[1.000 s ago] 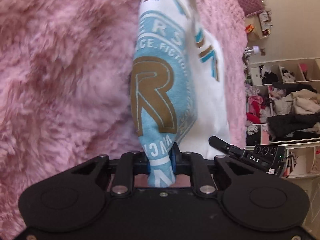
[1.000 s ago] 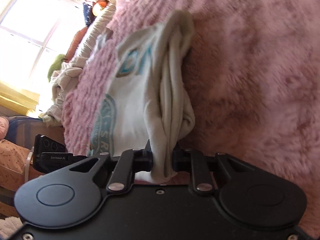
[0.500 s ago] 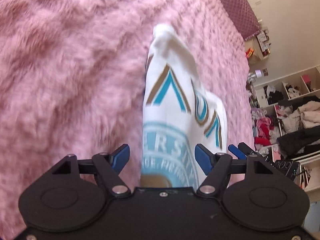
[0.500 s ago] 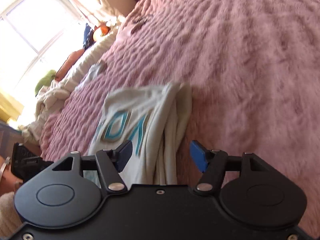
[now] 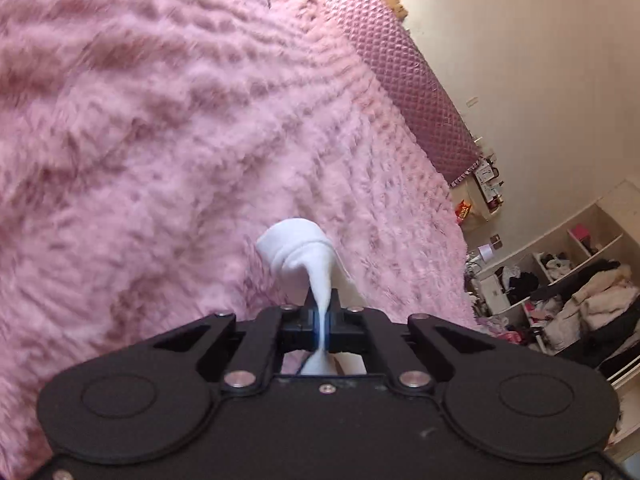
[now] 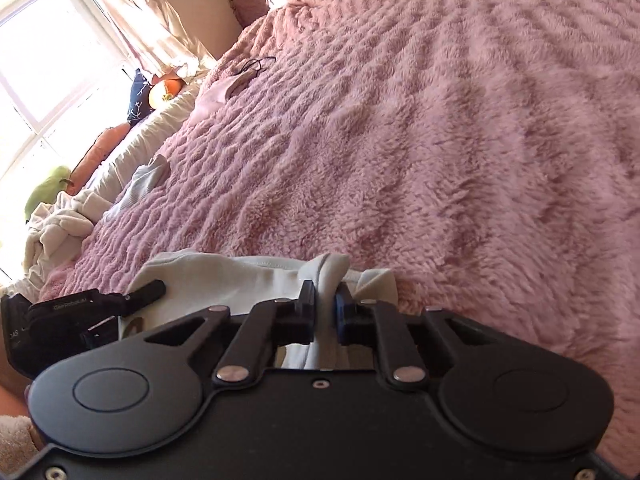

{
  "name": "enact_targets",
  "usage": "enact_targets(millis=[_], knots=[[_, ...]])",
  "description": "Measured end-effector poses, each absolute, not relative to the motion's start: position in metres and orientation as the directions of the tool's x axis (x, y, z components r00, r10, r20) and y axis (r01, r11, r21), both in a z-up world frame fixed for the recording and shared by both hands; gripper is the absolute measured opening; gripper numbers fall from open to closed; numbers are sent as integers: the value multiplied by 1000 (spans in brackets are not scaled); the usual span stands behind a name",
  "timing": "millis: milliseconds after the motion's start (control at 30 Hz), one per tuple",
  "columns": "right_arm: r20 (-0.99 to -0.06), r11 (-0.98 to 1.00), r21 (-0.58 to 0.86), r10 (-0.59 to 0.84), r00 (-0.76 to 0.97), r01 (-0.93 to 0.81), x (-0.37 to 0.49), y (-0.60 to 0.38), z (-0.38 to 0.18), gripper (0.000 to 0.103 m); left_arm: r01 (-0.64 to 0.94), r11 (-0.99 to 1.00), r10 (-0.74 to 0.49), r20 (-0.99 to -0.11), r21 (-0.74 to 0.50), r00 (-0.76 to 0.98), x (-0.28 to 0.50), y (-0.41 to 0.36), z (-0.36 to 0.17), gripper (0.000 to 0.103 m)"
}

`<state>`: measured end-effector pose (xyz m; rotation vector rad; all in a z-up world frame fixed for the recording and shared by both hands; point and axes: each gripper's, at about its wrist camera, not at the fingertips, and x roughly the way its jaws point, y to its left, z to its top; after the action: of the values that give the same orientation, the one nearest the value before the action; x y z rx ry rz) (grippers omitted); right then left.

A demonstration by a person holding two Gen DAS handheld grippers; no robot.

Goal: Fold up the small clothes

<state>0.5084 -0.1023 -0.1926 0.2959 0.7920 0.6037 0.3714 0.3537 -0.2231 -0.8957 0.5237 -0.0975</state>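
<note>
The fold looks only partly made: the small white cotton garment point(image 6: 224, 280) lies bunched on the fluffy pink blanket point(image 6: 460, 140) at its near edge, still to be laid flat. The left gripper point(image 5: 322, 320) and right gripper point(image 6: 325, 316) each pinch a fold of it. Its long axis seems to run left to right between them.

A fluffy pink bedspread point(image 5: 168, 128) with a rippled pile fills both views, its ridges shaded a deeper rose. The small white cotton garment point(image 5: 304, 256) looks bright white from the left wrist and creamier, greyish-white point(image 6: 248, 280) from the right. Both matte black grippers, left point(image 5: 322, 316) and right point(image 6: 325, 312), show blue pads. A mauve quilted headboard point(image 5: 404, 72) carries a diamond pattern. By the window lie a green plush toy point(image 6: 44, 196) and an orange cushion point(image 6: 104, 148).
</note>
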Motion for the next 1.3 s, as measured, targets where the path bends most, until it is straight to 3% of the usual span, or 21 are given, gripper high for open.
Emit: enact_targets(millis=[100,167,233,267,433,500,633,733,800,967,1000,1067,1200,1300], knots=[[-611,810,456,586,533,-368,521,-102,-208,4,-228,666,-286,-525,-711,802,393,356,-240,1],[-627,813,460,582,518,-357,524,-102,-221,4,-245,704,-283,-580,-666,764,397,352,-249,7],[-625,818,453,575,528,-355,522,-104,-221,5,-236,707,-295,-581,-667,758,395,352,-246,14],[-625,820,444,572,531,-361,520,-104,-219,6,-241,712,-290,-588,-660,755,397,350,-241,23],[-637,861,326,505,582,-391,500,-100,-189,21,-197,818,-230,-621,-541,749,369,339,-201,28],[-627,852,323,519,581,-412,489,-102,-175,21,-178,855,-201,-627,-487,753,346,328,-182,33],[-599,839,268,530,600,-473,458,-102,-147,21,-98,892,-218,-609,-441,763,293,300,-153,33],[-588,797,317,590,553,-514,432,-102,-136,21,-66,879,-256,-586,-472,769,252,280,-149,34],[-585,763,340,629,511,-550,414,-99,-138,21,-64,862,-290,-591,-504,753,239,269,-156,43],[-690,803,231,533,490,-549,396,-82,-179,20,-156,876,-230,-679,-457,697,236,258,-204,42],[-699,813,229,520,491,-535,395,-84,-188,16,-180,867,-229,-693,-464,684,239,258,-212,41],[-703,830,174,481,523,-530,392,-83,-198,7,-168,890,-208,-705,-424,678,242,251,-218,41],[-699,847,157,459,549,-508,386,-80,-187,8,-180,888,-193,-698,-423,690,237,249,-203,39],[-644,833,147,489,587,-533,359,-86,-164,11,-163,875,-207,-656,-456,726,212,247,-181,40]])
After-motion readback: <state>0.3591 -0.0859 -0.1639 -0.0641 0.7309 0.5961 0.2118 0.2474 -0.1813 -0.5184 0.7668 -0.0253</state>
